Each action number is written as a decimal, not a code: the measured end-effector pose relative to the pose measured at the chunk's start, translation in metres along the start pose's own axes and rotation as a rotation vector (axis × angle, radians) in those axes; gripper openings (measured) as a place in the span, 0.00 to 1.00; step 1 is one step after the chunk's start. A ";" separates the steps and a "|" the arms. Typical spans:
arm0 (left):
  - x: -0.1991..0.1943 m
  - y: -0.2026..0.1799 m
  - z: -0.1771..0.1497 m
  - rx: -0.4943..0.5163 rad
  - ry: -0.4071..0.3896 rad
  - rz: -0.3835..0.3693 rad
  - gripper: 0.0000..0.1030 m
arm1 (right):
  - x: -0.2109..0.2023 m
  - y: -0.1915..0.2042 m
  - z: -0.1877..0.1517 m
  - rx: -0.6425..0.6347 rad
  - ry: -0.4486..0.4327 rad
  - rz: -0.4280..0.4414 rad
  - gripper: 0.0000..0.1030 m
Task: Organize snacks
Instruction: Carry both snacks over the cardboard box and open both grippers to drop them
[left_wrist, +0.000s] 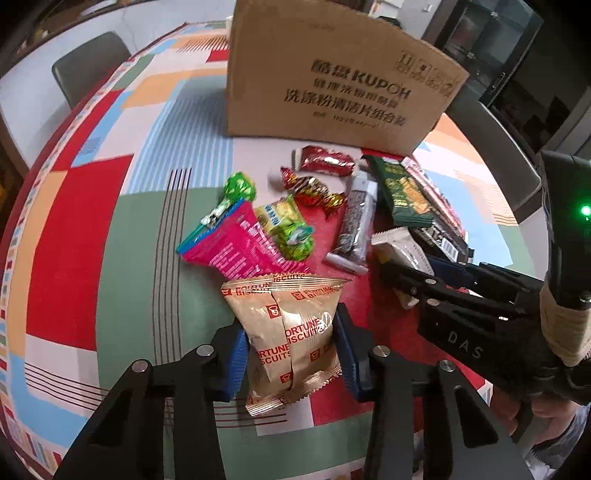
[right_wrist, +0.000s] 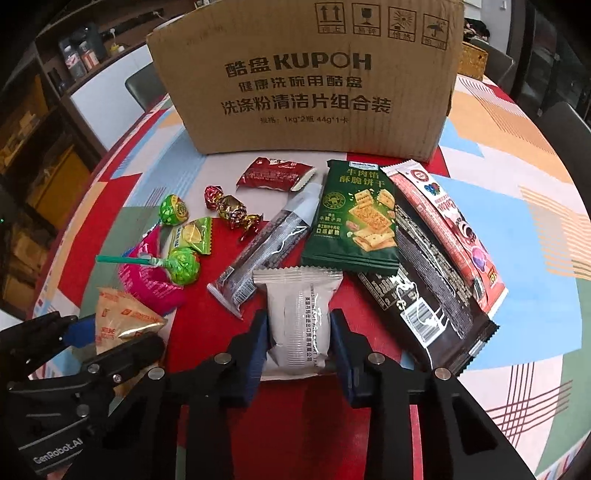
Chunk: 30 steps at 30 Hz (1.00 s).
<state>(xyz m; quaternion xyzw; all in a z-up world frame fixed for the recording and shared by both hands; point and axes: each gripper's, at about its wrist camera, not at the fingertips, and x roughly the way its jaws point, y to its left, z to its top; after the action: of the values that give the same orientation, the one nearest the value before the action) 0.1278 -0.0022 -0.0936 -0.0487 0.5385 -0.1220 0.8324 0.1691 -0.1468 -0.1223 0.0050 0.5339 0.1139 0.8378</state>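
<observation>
Snacks feel light and crinkly: left gripper (left_wrist: 291, 354) pinches the fortune biscuit packet (left_wrist: 288, 328) mid-body, right gripper (right_wrist: 297, 350) clamps the white pouch (right_wrist: 297, 321) likewise

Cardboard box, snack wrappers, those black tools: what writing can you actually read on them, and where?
"KUPOH", "1kg*2", "44g*1": cardboard box.
"FORTUNE BISCUITS": tan packet between the left tool's pads.
"DAS": right tool's arm, left wrist view.
"GenRobot.AI": left tool's body, right wrist view.
Chinese lines on the box and green cracker bag are legible.
White packet in the right tool, dark bag's small print: too small.
</observation>
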 end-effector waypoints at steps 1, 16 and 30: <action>-0.003 -0.002 0.000 0.009 -0.010 -0.002 0.40 | -0.001 0.000 -0.001 0.000 -0.001 0.004 0.32; -0.053 -0.012 0.017 0.088 -0.204 0.058 0.40 | -0.060 0.010 0.003 -0.058 -0.150 0.025 0.32; -0.092 -0.024 0.084 0.163 -0.420 0.076 0.40 | -0.113 0.002 0.063 -0.076 -0.385 0.010 0.32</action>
<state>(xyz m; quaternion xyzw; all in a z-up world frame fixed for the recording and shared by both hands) 0.1649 -0.0060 0.0275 0.0146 0.3430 -0.1209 0.9314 0.1791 -0.1601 0.0061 -0.0024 0.3589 0.1352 0.9235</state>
